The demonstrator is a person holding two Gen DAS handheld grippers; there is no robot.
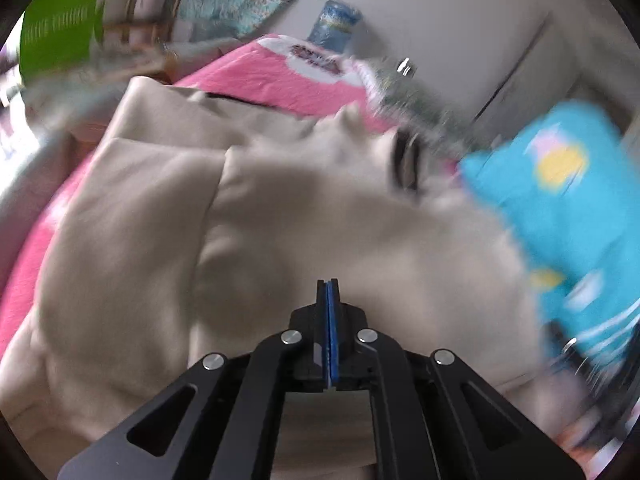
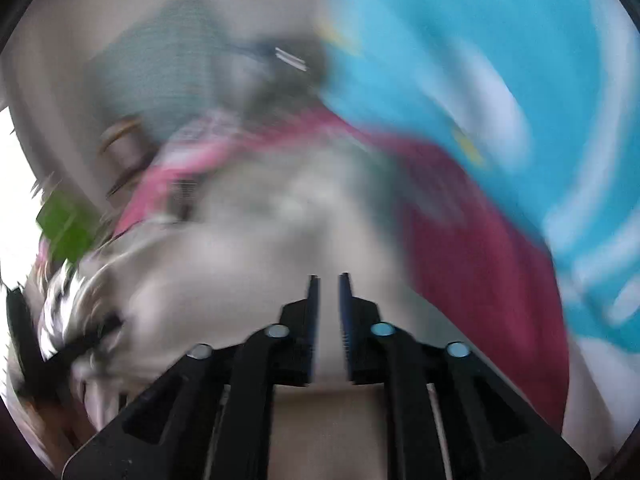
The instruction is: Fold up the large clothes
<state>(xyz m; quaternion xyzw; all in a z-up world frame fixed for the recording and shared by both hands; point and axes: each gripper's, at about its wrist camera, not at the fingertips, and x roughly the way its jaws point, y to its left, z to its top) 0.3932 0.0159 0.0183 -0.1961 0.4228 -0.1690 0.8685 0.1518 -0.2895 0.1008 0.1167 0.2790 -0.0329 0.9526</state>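
Bed, pink cover (image 1: 256,80): carries the beige garment (image 1: 280,208), which lies spread across most of it, partly folded; one flap overlaps the body along a clear edge on the side toward the green item (image 1: 60,24). Blue patterned cloth (image 1: 568,200) lies at the garment's far side from the green item, touching or overlapping its edge; blur prevents telling which.

Garment appearance: plain beige, soft, thick-looking, broad shallow creases, dark neck opening near the blue cloth.

Left claw (image 1: 329,284): clenched, pads together, nothing visibly between them, above the garment's middle.

Right claw (image 2: 329,280): released, narrow gap, no cloth between the pads; beige fabric lies beyond it. View heavily blurred.

Judgement: between folds, regrasp pending. To do it well: seize one layer edge at both corners, lift evenly, lay flat, avoid catching the blue cloth.
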